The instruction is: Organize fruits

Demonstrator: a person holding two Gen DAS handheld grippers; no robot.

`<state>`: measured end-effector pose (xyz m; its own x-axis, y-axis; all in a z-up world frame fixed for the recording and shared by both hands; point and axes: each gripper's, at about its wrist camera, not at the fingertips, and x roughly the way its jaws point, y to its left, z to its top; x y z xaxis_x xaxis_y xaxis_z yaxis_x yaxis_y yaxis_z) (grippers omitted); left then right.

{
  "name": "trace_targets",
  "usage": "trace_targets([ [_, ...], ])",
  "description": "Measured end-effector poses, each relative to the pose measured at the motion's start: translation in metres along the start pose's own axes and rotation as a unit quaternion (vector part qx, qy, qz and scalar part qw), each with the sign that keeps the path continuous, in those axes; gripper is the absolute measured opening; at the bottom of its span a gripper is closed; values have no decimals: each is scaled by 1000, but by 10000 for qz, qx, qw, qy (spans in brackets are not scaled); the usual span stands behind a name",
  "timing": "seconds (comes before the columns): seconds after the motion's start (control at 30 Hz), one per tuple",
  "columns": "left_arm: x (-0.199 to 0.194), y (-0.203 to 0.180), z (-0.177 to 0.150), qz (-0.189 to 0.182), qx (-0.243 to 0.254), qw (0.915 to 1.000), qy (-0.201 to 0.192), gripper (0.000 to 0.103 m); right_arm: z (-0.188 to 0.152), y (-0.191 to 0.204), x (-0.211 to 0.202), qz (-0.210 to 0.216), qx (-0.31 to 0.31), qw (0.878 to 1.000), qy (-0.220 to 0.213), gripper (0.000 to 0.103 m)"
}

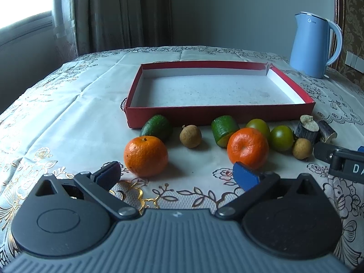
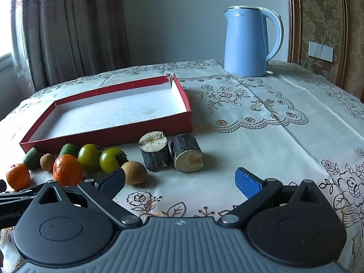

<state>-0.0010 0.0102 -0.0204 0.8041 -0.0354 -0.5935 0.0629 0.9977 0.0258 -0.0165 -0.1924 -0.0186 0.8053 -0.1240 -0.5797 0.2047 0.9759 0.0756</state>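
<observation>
An empty red box (image 1: pixel 218 113) (image 2: pixel 102 134) with a white inside lies on the table. In front of it is a row of fruit: two mandarins (image 1: pixel 146 156) (image 1: pixel 248 148), a whole avocado (image 1: pixel 157 127), a cut green piece (image 1: pixel 224 131), two longans (image 1: pixel 190 136) (image 1: pixel 302 148), two green tomatoes (image 1: pixel 281 137) (image 2: pixel 112 160) and two dark sugarcane chunks (image 1: pixel 307 129) (image 2: pixel 155 151) (image 2: pixel 187 156). My left gripper (image 1: pixel 175 175) is open and empty, just short of the mandarins. My right gripper (image 2: pixel 180 180) is open and empty, near the sugarcane chunks and a longan (image 2: pixel 134 173).
A blue electric kettle (image 1: pixel 311 45) (image 2: pixel 248 41) stands at the back right of the table. A floral tablecloth (image 2: pixel 273 136) covers the table. Curtains (image 1: pixel 109 11) hang behind, and a wall with switches (image 2: pixel 320 50) is at the right.
</observation>
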Motion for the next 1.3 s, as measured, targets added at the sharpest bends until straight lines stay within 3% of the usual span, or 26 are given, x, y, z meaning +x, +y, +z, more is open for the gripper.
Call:
trace_targets([
  [0.5,-5,9,-10,-67,19,9998,-173,103,-4,-19,-1,-27,57,10000,16,103],
  [0.77,-5,13,-12,-167,17,9995,-277,103,0,-37,9,182,96,9997,142,102],
  [1.07,-3,12,-13,-198,139,9990,-385,103,14,-42,28,193,-54,9991,375,91],
  [1.3,-7,20,-19,-302,62,9985,-455,103,18,-28,40,50,-409,9980,477,74],
])
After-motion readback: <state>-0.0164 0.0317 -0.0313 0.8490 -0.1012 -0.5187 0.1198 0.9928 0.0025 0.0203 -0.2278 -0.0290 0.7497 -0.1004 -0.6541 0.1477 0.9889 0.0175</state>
